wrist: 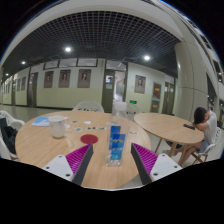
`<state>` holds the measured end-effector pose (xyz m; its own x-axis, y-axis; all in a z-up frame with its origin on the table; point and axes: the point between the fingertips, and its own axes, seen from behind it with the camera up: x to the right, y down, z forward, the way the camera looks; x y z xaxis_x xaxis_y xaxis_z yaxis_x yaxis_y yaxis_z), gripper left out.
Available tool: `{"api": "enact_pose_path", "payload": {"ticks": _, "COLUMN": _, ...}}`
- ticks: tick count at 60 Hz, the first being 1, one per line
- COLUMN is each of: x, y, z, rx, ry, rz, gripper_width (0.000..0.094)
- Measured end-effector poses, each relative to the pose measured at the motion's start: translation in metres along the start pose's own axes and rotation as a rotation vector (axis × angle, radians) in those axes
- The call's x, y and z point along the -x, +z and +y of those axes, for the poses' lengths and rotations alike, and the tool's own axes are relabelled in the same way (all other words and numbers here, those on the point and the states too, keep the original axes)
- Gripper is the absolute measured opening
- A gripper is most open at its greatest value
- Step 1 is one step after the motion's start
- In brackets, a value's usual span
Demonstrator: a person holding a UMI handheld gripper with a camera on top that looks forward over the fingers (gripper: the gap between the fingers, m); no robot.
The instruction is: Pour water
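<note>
Bottle: a clear water bottle (pixel 116 143) with a blue label stands upright on the round wooden table (pixel 45 148), between the two fingers and just ahead of their tips.
Gripper: the gripper (pixel 112 158) hangs low over the near edge of the table; its jaws are released, spread wide, with a visible gap between each magenta pad (pixel 79 158) and the bottle, so nothing is grasped.
Receiving vessel: a pale cup or jug (pixel 57 126) sits on the far left of the table; whether it is the target for the water cannot be told for sure.
Other table items: a small red round thing (pixel 89 139) lies left of the bottle, and a blue flat thing (pixel 41 122) lies at the far left.
Step in hand: judged as the approach to grasp the bottle, pouring not yet begun.
Doing it well: centre the bottle between the pads, push in until they flank its body around the label, then close evenly so it does not tip or slide; a thin plastic wall may buckle if squeezed hard.
Cap: too small to tell whether it is on.
Surroundings: a second round table (pixel 165 125) stands to the right, where a seated person (pixel 203 132) leans; white chairs (pixel 88 106) stand beyond.
</note>
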<state>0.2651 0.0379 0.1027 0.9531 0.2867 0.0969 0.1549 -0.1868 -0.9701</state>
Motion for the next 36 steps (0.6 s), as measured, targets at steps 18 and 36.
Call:
{"api": "enact_pose_path", "payload": {"ticks": 18, "x": -0.005, "y": 0.114, "z": -0.025, "rx": -0.113, "ry": 0.029, "rz": -0.048, "gripper_width": 0.0785}}
{"api": "enact_pose_path", "payload": {"ticks": 36, "x": -0.001, "y": 0.13, "z": -0.023, "rx": -0.126, "ry": 0.092, "rz": -0.053, "gripper_width": 0.0319}}
